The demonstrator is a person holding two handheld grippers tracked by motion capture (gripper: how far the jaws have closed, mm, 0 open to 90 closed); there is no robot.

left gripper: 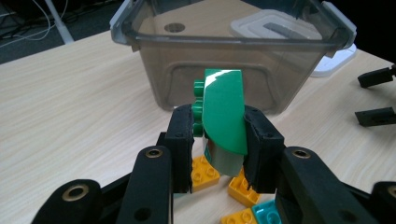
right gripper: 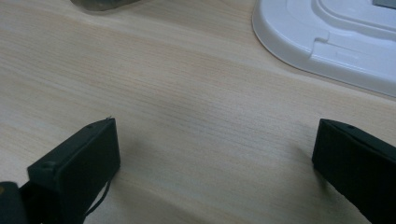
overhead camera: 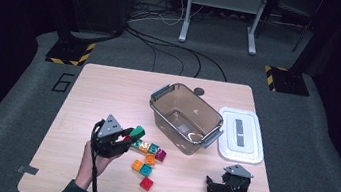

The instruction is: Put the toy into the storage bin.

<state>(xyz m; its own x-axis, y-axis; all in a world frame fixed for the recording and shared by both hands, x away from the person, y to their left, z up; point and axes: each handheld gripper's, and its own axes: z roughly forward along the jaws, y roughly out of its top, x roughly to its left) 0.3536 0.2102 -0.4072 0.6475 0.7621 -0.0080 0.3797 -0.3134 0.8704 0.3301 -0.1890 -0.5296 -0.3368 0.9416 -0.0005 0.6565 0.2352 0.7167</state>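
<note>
Gripping a green curved toy brick (left gripper: 223, 116) between its pads, my left gripper (overhead camera: 128, 134) sits left of centre in the high view, just above the loose coloured bricks (overhead camera: 148, 159). Behind the brick stands the clear storage bin (left gripper: 233, 51). My right gripper (overhead camera: 210, 183), lower right, rests with jaws spread wide near the white lid (right gripper: 327, 37).

A clear plastic bin (overhead camera: 185, 118) stands mid-table beside its white lid (overhead camera: 241, 135), with loose coloured bricks (overhead camera: 148, 161) scattered nearby.
</note>
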